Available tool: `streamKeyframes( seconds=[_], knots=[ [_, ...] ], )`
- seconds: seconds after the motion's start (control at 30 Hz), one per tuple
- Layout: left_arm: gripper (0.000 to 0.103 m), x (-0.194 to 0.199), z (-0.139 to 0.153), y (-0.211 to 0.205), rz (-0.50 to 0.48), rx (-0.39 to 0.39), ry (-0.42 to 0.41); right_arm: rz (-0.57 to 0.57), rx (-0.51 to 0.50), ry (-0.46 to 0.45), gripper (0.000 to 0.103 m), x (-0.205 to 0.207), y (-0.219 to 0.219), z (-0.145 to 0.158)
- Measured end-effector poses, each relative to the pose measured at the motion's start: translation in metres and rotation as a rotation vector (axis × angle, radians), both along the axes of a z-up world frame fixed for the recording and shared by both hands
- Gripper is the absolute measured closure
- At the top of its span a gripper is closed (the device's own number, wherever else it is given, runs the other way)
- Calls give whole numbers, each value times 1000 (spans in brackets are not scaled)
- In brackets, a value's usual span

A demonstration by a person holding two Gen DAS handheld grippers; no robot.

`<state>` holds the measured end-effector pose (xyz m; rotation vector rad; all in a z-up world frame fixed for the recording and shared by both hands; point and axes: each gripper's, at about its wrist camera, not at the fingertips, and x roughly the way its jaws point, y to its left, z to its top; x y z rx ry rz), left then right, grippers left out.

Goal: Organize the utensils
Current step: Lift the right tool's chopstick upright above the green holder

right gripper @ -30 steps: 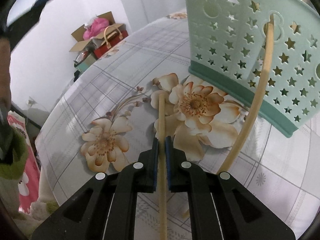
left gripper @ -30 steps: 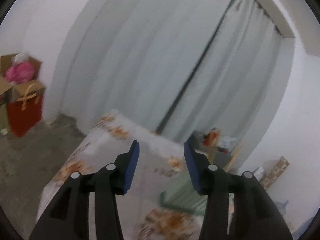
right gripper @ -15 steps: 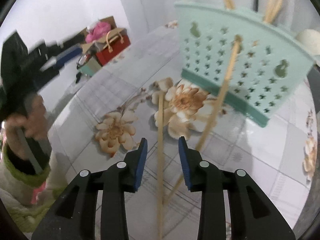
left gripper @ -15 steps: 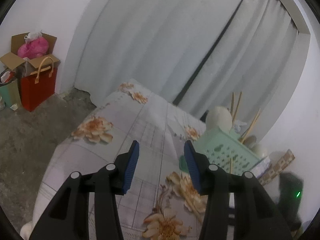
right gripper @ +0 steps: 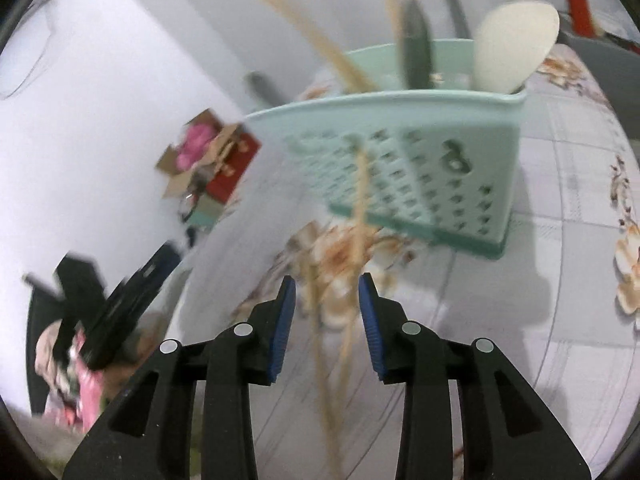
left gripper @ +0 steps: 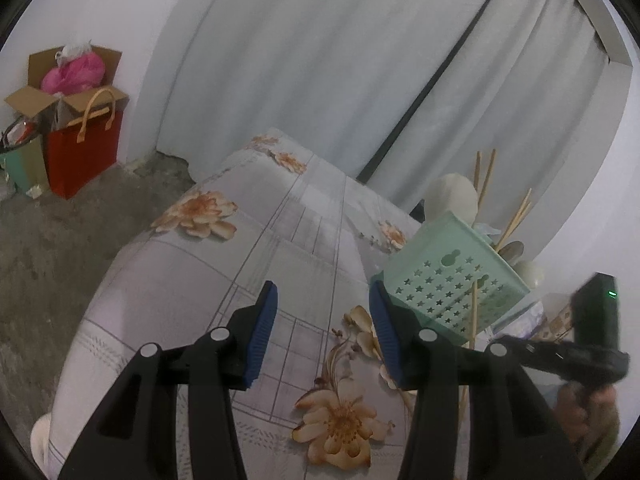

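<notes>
Two sticks on the table, both my grippers open.

My right gripper (right gripper: pixel 326 312) has just been opening its jaws, and now it grips nothing; two thin, pale wooden chopsticks (right gripper: pixel 356 280) show between its blue pads, one lying on the flowery tablecloth (right gripper: pixel 560 280) and one leaning on the mint-green plastic basket with star holes (right gripper: pixel 420 184) at 12 o'clock. My left gripper (left gripper: pixel 322 320) is open too and holds nothing. To do this step well, I think I should pinch one stick near its middle, lift it straight up, and drop it tip-first into the basket. The right view shows the white spoon (right gripper: pixel 516 48) standing in the basket up close, but it is blurry. The left view shows the basket (left gripper: pixel 448 272) at 3 o'clock and a red bag (left gripper: pixel 84 148) on the floor at 10 o'clock.
</notes>
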<state>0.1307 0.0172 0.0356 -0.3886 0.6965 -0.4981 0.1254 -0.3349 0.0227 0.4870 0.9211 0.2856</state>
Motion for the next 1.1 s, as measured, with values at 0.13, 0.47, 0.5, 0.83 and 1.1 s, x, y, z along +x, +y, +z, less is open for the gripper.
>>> streamKeyframes(
  seconds=[0.13, 0.47, 0.5, 0.83, 1.1],
  knots=[
    [57, -4, -4, -8, -35, 10, 22, -51, -11, 27, 75, 28, -4, -15],
    [57, -17, -31, -52, -185, 70, 105, -37, -19, 50, 99, 41, 7, -21],
    [57, -17, -33, -55, -192, 78, 110, -29, -25, 53, 98, 39, 9, -21],
    [57, -19, -47, -69, -221, 127, 151, 94, -174, -10, 98, -2, 32, 10],
    [57, -23, -39, -65, -208, 125, 129, -78, -344, -485, 99, -12, 22, 113]
  ],
)
